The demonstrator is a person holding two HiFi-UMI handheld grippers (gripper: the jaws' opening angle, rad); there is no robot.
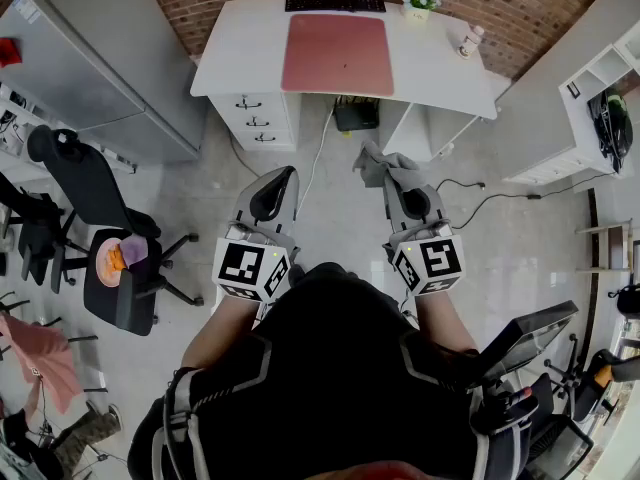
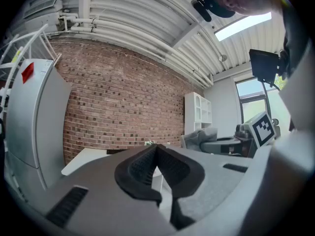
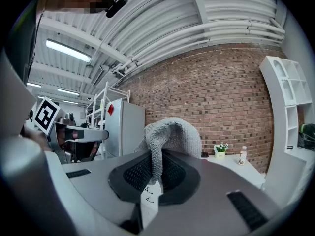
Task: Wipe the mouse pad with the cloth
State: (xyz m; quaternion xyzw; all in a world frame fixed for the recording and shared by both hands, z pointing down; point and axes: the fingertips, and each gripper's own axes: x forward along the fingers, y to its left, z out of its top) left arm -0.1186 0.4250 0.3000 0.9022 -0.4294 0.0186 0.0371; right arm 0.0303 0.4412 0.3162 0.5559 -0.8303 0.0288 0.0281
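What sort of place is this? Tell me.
Likely an office or lab workroom: a white desk with a keyboard and red mouse pad against a brick wall, black office chair nearby.

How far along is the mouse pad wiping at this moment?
Done: the grey knitted cloth is clamped in the right hand-held gripper. In hand: it is held short of the white desk ahead. Left: the red rectangular mouse pad has no cloth on it; all wiping remains.
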